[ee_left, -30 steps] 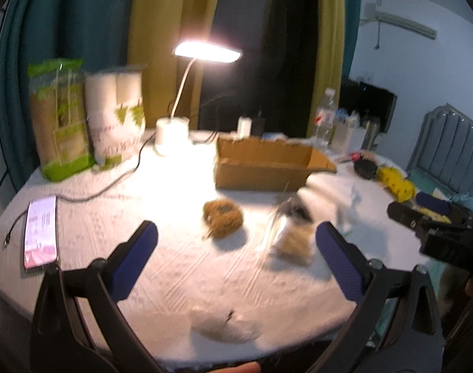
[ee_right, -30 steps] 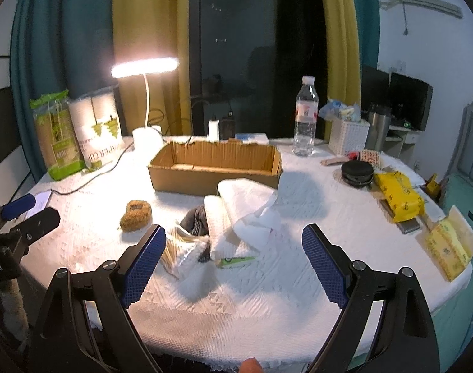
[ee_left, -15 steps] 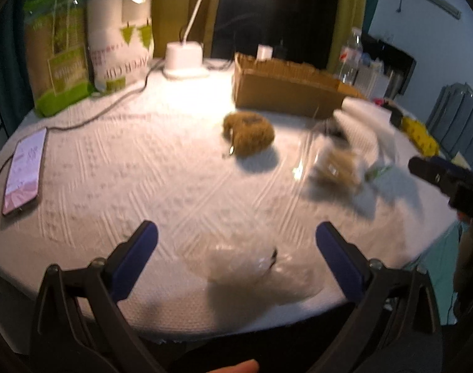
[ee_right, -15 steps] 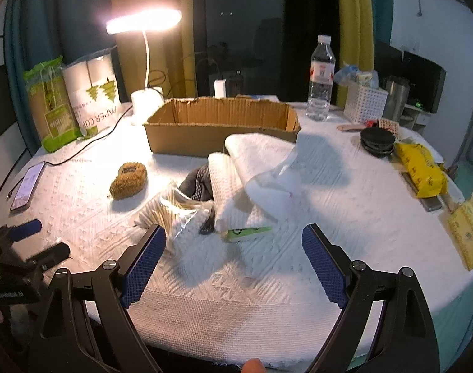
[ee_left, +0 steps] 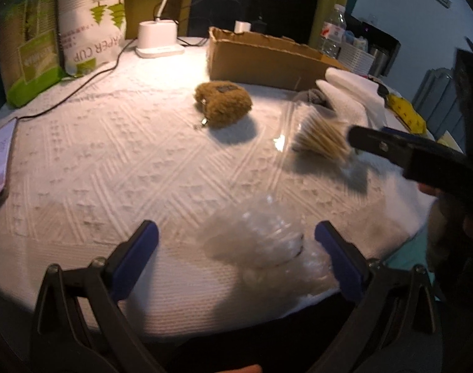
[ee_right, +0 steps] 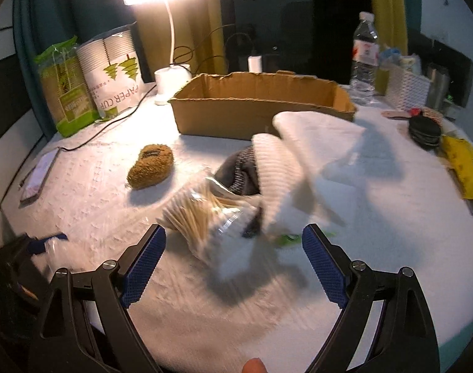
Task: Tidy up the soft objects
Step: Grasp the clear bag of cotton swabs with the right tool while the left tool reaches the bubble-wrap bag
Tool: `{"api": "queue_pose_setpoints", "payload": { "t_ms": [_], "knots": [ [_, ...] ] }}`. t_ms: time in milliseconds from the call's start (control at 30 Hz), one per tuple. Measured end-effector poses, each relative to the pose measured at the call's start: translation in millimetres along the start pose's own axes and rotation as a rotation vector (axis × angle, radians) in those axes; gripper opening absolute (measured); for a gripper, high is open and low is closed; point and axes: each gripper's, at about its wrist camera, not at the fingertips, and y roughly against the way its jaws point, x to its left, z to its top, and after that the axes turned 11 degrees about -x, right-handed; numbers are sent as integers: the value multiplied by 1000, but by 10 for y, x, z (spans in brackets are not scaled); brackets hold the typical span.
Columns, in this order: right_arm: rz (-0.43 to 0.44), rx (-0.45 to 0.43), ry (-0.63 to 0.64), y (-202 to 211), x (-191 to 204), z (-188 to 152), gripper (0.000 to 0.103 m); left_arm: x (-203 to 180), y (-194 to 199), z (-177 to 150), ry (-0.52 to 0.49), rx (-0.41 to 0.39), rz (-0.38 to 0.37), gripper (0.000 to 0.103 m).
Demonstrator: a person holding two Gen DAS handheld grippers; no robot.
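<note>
Both hand-held grippers have dropped closer, left hand-held gripper [ee_left: 236, 242] wide around the clear plastic bag [ee_left: 255, 242] at the worktop [ee_left: 112, 155] edge, right hand-held gripper [ee_right: 233, 248] wide over the cotton-swab bag [ee_right: 202, 214], grasps likely next.

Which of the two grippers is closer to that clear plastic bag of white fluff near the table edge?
Left. The left gripper has the clear bag between its open fingers; the right gripper is off beside it, facing the swab packet.

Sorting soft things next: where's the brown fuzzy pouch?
The brown fuzzy pouch lies left of centre in both views, before the cardboard box, beside the cotton swabs.
</note>
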Motion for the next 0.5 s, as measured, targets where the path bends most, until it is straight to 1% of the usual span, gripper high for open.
{"api": "queue_pose_setpoints", "payload": {
  "t_ms": [133,200,233,267,300,333,367,400,467,500],
  "knots": [
    [25,30,-19,-162,45,13,92,-26,-23,2,-8,-3,-14,99],
    [41,41,-14,-211,80,17,92,-27,-21,10,-5,-6,-34,92],
    [48,45,-13,-231,103,8,91,-24,-17,7,-3,-7,-45,90],
    [55,52,-13,-257,121,5,88,-30,-21,9,-6,-9,-51,89],
    [57,61,-12,-289,136,2,81,-34,-20,7,-11,-10,-55,88],
    [54,72,-11,-329,150,2,79,-35,-22,10,-14,-12,-62,87],
    [53,79,-13,-355,157,-3,79,-32,-19,8,-14,-14,-69,84],
    [52,89,-15,-396,164,-6,79,-25,-18,8,-10,-16,-86,77],
    [52,95,-24,-438,161,-8,78,-16,-21,11,-3,-17,-118,71],
    [52,97,-27,-454,163,-4,77,-21,-24,8,-7,-17,-125,70]
  ]
}}
